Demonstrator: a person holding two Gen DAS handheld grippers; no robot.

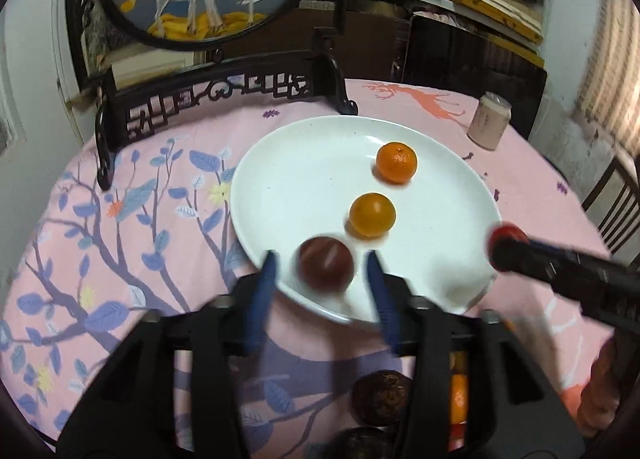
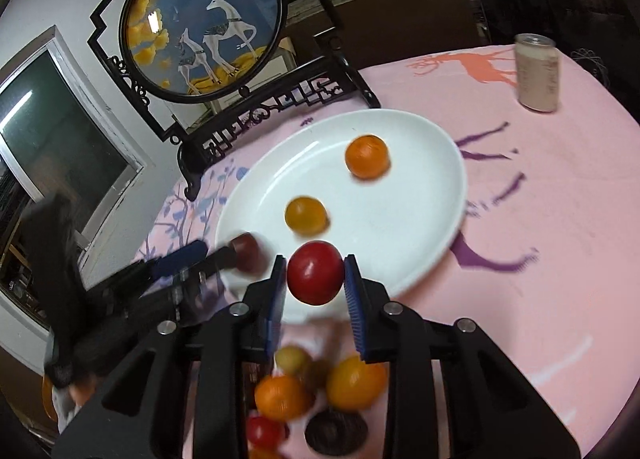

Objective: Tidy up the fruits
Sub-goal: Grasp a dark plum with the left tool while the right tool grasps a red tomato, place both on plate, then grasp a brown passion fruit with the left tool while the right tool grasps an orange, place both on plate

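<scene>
A white plate lies on the pink cloth and holds an orange mandarin and a yellow-orange fruit. A dark red fruit sits on the plate's near edge between the spread blue fingers of my left gripper, with gaps on both sides. My right gripper is shut on a red tomato above the plate's near rim. It shows at the right of the left wrist view. The left gripper shows at the left of the right wrist view.
A pile of loose fruits lies on the cloth below my right gripper. A carved dark stand with a round deer picture rises behind the plate. A pale can stands at the far right. A chair is beside the table.
</scene>
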